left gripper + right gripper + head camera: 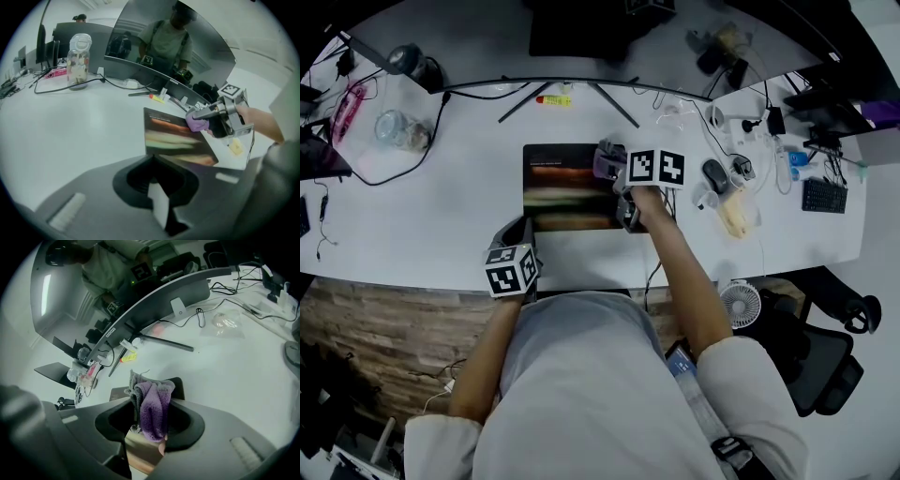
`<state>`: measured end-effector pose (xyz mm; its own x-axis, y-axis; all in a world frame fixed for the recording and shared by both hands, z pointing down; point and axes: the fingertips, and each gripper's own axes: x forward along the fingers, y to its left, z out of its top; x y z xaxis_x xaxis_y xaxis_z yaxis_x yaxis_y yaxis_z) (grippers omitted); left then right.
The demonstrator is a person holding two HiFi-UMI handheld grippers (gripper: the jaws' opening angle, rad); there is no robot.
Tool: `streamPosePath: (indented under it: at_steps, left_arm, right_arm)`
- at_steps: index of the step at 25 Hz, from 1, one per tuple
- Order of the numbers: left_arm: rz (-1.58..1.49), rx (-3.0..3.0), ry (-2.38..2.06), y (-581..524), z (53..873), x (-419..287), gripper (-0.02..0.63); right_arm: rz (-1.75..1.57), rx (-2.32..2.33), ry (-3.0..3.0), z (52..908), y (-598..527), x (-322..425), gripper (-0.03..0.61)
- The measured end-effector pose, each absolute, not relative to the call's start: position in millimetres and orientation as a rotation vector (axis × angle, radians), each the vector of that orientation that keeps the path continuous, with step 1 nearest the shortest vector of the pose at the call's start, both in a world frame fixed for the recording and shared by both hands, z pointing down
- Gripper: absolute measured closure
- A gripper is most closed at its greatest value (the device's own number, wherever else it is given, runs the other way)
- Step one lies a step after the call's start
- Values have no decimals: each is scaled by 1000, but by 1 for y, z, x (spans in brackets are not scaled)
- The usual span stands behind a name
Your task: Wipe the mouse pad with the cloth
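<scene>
Right gripper (151, 420) fingers were clamped on the bunched purple-and-grey terry cloth (153, 406), at the right edge of the dark rectangular printed mouse pad (567, 187) on the white counter (441, 220). Left gripper (152, 164) fingers looked closed and empty at the pad's near-left corner. Risk: an unpinned pad could slide with the stroke, or the cloth run off the edge.

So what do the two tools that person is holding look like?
Both are chunky dark grey plastic. The left tool and the right tool each carry a white cube with black square markers. The person wears a pale short-sleeved shirt.
</scene>
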<state>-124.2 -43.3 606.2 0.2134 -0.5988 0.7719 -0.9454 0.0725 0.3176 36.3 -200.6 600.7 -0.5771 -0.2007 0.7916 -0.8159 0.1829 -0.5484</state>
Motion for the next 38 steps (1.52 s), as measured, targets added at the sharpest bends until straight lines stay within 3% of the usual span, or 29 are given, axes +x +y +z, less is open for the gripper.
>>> streamPosePath:
  at_steps: [18, 38]
  left_arm:
    - [517, 1642, -1477, -43, 606, -124, 614]
    - [526, 1646, -1489, -41, 605, -123, 614]
  right_arm:
    - [1348, 1052, -1836, 589, -197, 90, 399]
    - [1375, 701, -1989, 580, -116, -84, 400]
